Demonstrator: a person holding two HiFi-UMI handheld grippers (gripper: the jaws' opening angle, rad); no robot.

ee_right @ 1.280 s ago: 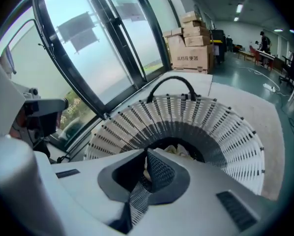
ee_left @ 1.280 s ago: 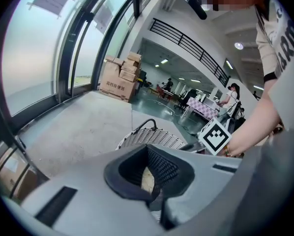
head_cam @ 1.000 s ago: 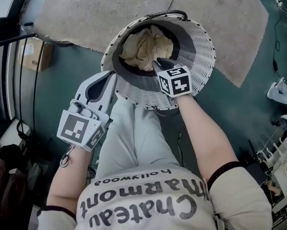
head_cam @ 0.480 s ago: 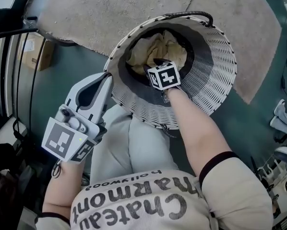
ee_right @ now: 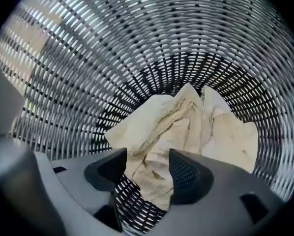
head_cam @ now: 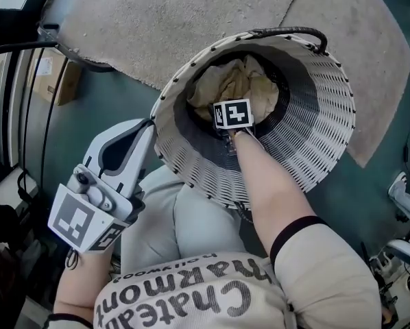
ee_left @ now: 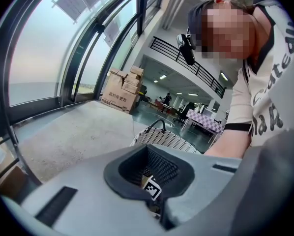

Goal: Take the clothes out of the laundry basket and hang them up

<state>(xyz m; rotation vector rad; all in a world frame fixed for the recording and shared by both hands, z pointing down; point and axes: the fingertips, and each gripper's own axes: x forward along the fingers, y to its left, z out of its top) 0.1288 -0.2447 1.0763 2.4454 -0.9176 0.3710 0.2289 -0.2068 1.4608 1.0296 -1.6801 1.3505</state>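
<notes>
A white and black woven laundry basket (head_cam: 315, 136) stands on the floor in front of the person's knees. A crumpled cream cloth (head_cam: 243, 84) lies at its bottom, also seen close up in the right gripper view (ee_right: 186, 127). My right gripper (ee_right: 148, 163) is deep inside the basket, pointing steeply down, its marker cube (head_cam: 232, 114) just above the cloth. Its jaws have just been opening and stand wide apart over the cloth's near edge, pads not pressing on it. My left gripper (head_cam: 149, 123) hangs shut and empty outside the basket's left rim (ee_left: 157, 136).
A beige rug (head_cam: 177, 26) lies under the basket's far side on a teal floor. A cardboard box (head_cam: 54, 74) and window frames stand at the left. Stacked boxes (ee_left: 122, 90) sit far off by the glass wall. White equipment (head_cam: 407, 197) is at the right edge.
The right gripper has sunk from the basket's rim deep toward the cloth and its jaws have spread. The left gripper has dropped a little, down and left in the head view.
</notes>
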